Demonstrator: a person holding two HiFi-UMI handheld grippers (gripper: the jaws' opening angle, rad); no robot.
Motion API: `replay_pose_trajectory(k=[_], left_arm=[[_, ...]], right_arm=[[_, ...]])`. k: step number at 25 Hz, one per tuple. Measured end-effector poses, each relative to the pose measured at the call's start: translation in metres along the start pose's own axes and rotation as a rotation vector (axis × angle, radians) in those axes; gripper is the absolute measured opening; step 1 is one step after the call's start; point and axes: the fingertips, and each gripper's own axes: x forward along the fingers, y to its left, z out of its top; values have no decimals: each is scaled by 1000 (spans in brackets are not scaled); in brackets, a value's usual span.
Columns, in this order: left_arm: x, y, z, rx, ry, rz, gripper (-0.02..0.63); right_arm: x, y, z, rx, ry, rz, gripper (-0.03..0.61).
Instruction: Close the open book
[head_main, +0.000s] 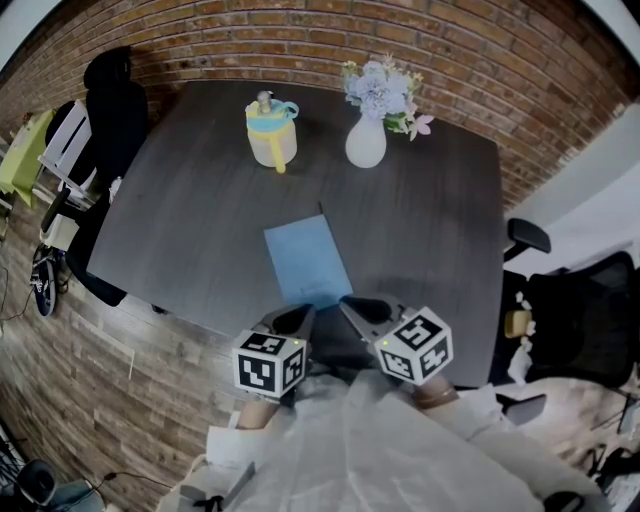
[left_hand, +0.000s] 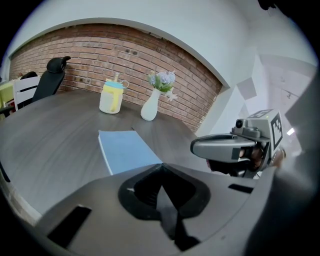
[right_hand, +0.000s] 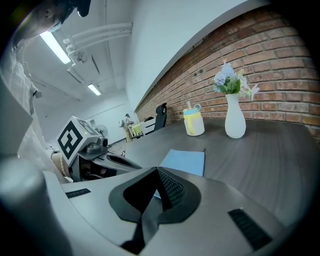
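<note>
Jaws together, empty, left gripper (left_hand: 161, 167), right gripper (right_hand: 157, 170)

I find no legible text, brand, number or sign in any view. The marker cube (head_main: 269, 363) on the left gripper (head_main: 307, 311) and the one on the right gripper (head_main: 346, 302) carry only black-and-white square patterns, which I cannot read as characters. The blue cover of the book (head_main: 307, 262), the cup (head_main: 271, 134) and the vase (head_main: 366, 142) show no print that I can make out.
</note>
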Motion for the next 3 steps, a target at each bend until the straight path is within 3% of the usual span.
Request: replay_pose_trajectory(k=[3], left_arm=[[3, -1, 0, 6, 3, -2, 6]], right_arm=[[2, -4, -5, 11, 25, -16, 6]])
